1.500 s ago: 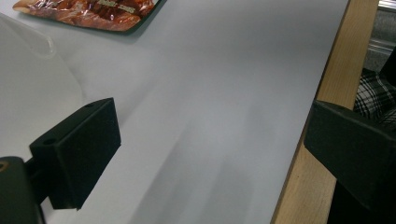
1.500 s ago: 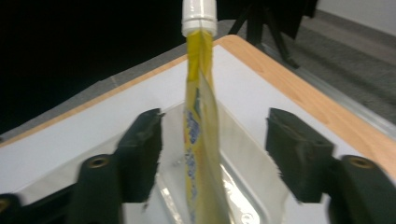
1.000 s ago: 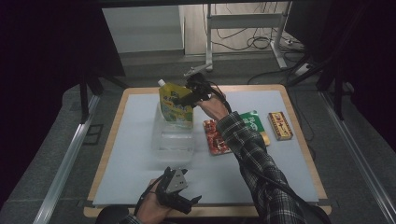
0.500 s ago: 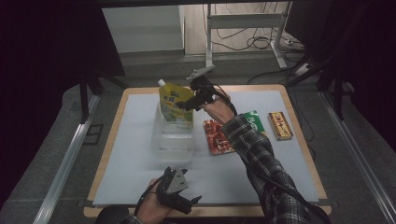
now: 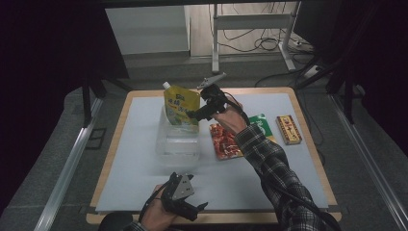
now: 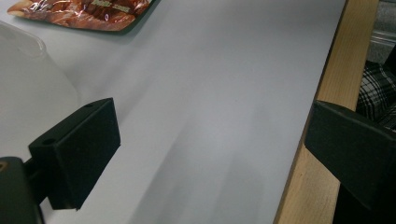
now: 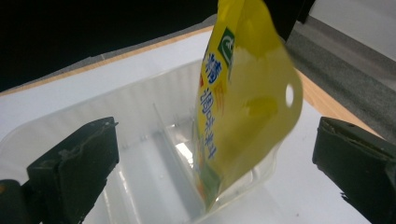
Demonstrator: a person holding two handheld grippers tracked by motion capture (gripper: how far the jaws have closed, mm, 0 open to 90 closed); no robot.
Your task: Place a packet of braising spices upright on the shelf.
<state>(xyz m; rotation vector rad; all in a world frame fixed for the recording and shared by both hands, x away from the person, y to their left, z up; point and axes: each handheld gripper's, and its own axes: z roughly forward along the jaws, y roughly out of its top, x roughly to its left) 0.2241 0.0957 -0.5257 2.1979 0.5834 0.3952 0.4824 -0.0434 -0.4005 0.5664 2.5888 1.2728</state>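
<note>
The high view showed a yellow spouted pouch [image 5: 181,108] standing upright at the far end of a clear plastic tray [image 5: 177,144], a little above the middle of the frame, its white cap at its upper left corner. In the right gripper view the pouch [image 7: 243,102] was glossy yellow with a green and white badge near its top, a column of blue characters and some red ones down its face, too blurred to read, and a round punched hole near its right edge; its base sat in one compartment of the tray [image 7: 140,112], beside a clear divider wall. The right gripper [image 5: 196,114] hovered just right of the pouch, its jaws having just opened wide, apart from the pouch and gripping nothing. The left gripper [image 5: 197,210] rested at the bottom of the frame by the table's near edge, jaws spread over the bare white mat [image 6: 210,93]. I counted one pouch, one tray, and three flat packets right of the tray: a red one [image 5: 225,140], a green one [image 5: 263,121] and a brown-and-gold box [image 5: 288,130], their print unreadable.
</note>
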